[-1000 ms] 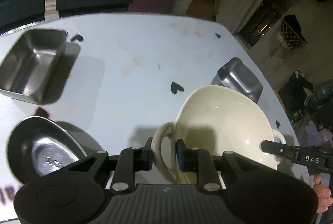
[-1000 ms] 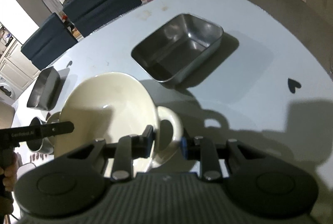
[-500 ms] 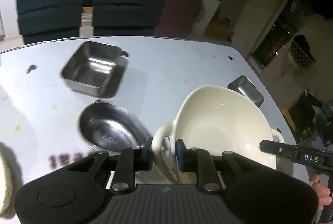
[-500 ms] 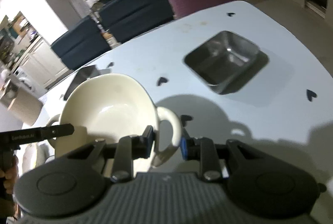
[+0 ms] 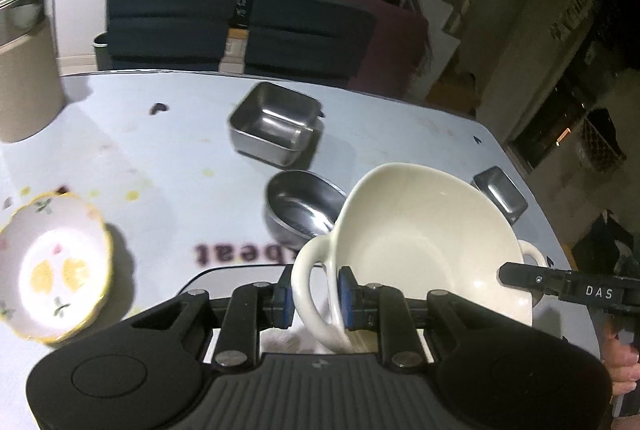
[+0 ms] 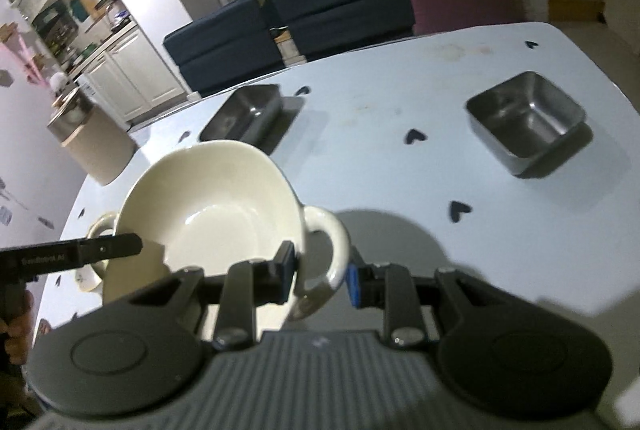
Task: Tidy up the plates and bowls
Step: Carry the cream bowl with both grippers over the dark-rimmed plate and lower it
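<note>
Now | one cream bowl (image 5: 424,230), both grippers' fingers (image 5: 347,294) clenched on its handles | three steel containers (image 5: 276,128) | one floral dish (image 5: 56,266)

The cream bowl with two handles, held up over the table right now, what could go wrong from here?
1. The cream bowl hangs only by its two loop handles, one in the left tool, one in the right tool. If either slips, it could swing and drop.
2. The round steel bowl sits close beside it; lowering carelessly could knock the two together.
3. The floral dish appears near the table edge, so a sideways sweep might push it off.
</note>
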The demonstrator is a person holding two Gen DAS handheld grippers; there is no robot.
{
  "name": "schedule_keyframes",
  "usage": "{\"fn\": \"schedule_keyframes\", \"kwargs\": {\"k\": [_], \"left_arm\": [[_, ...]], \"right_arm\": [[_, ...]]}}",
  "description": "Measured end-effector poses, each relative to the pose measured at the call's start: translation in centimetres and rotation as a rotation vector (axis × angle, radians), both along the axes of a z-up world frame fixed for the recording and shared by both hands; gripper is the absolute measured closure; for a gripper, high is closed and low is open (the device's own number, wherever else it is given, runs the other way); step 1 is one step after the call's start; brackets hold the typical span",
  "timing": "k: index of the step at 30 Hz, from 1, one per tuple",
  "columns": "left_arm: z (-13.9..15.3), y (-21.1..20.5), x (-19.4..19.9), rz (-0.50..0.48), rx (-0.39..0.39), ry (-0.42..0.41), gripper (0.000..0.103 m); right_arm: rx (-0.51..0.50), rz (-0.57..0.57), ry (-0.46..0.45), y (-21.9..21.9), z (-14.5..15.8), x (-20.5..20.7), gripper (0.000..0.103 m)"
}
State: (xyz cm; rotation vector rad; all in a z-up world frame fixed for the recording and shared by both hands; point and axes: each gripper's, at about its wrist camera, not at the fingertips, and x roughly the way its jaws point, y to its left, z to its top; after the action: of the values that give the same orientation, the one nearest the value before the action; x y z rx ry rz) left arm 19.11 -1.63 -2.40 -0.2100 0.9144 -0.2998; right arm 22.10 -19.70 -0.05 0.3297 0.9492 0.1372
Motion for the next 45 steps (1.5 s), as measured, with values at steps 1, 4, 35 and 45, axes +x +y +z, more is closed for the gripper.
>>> {"fn": "schedule_keyframes", "kwargs": {"k": [1,4,35,45], "left_arm": [[0.0,0.5,-0.4,0.011,-0.003,-0.003,0.080],[-0.1,2.5,-1.3,0.047,-0.014,-0.013,0.080],[-5.6,10.0,-2.1,0.148,-0.099,0.116,0.080],[-7.2,10.0,-1.8,0.149,-0.108,0.159,0.077]], "right_arm": [[0.000,0.006,-0.002,0.4,0.0,0.2,0.072],[-0.002,0.028,-0.009,2.0,0.1,0.6,0.072],[-0.049,0.086,0.123,10.2,-3.1,2.1,0.072],[-0.079,0.087,0.154,10.6,-3.6,2.4,0.073]]}}
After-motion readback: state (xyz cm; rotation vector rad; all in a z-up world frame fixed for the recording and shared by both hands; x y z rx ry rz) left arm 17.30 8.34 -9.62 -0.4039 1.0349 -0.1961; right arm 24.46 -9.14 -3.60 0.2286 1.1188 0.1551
